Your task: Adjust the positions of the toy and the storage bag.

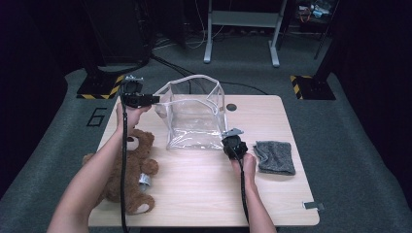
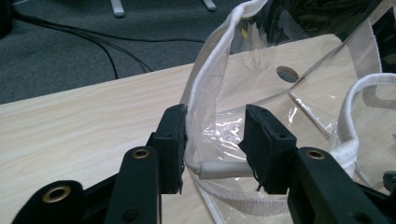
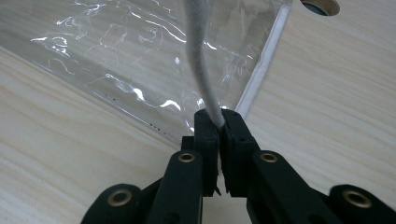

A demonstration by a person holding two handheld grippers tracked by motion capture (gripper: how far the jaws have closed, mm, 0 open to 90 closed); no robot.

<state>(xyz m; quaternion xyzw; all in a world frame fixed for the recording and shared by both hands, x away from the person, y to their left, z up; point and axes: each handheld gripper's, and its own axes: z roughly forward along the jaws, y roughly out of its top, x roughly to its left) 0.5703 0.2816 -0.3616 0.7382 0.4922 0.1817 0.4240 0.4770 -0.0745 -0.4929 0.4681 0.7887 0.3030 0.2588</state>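
Right gripper (image 3: 218, 122) clenched on bag (image 1: 194, 119) strap; left gripper (image 2: 215, 140) released, straddling rim; teddy (image 1: 127, 170) half hidden.

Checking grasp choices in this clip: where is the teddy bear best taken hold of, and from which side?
Probably the teddy bear's body, from above. It lies flat near the table's left edge, and the body is its widest soft part. The left hand-held gripper is nearest, but its jaws straddle the clear bag's rim.

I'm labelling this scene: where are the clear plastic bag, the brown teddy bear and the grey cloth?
clear plastic bag (image 1: 194, 124), high view, on its front wall.
brown teddy bear (image 1: 127, 182), high view, on its belly.
grey cloth (image 1: 276, 156), high view, on its middle.
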